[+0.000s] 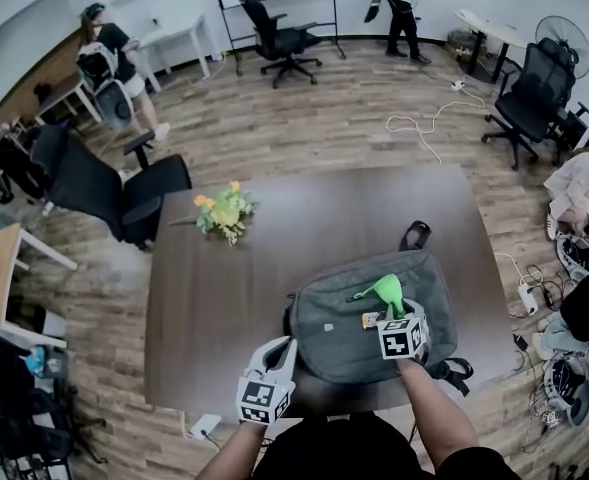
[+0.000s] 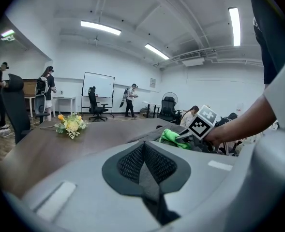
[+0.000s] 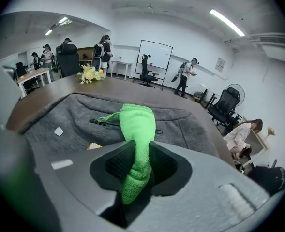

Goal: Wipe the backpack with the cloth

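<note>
step in hand: the wipe itself, by my reading, at or near its start; the cloth is gripped and already over the bag.
right tool: closed on the green cloth, which is pinched lengthwise between the pads and bunches out ahead of them in the right gripper view.
left tool: pads pressed together with nothing between them, held off the bag's near left corner, just beside it and not touching it as far as the head view shows.
backpack: grey, lying flat on the near right part of the dark tabletop, with its zipped front face up.
cloth position: over the upper middle of the backpack, near the zip line; its free end seems to rest on the fabric, though contact is hard to confirm.
next move calls for: pressing the cloth flat to the fabric and sweeping it across the face. the left tool could steady the bag's edge so it does not slide. the narrow bunched cloth will cover little per stroke, so several passes seem likely.
count, task things: one backpack, one cloth, two tools.
count, other on tabletop: one bunch of yellow flowers, well apart from the bag at the far left.
</note>
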{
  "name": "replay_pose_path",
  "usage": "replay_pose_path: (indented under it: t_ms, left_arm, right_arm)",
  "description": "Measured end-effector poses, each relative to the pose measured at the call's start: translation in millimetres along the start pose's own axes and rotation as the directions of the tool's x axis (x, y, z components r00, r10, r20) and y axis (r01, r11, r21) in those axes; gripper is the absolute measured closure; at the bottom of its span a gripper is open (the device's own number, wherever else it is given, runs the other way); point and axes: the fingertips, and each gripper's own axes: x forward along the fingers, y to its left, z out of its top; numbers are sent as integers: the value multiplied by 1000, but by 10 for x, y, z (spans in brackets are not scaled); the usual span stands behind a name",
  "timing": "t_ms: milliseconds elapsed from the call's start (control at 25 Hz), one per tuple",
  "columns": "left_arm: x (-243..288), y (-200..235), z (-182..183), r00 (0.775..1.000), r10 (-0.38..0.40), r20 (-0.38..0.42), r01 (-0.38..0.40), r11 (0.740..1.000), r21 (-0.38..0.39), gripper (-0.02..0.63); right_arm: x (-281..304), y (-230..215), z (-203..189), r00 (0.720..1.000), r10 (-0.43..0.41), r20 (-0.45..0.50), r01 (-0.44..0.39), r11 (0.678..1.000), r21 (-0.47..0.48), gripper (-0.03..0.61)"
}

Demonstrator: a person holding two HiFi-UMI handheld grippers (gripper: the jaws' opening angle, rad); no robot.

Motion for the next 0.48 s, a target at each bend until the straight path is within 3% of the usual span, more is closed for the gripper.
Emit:
replay_pose_path:
  t_ms: [480]
  left_arm:
    - [109,-92,98,999,-26,34,25,999,27,595]
  right_arm:
    - [-237,-702,-52,991,-132,1,131,991,39,483]
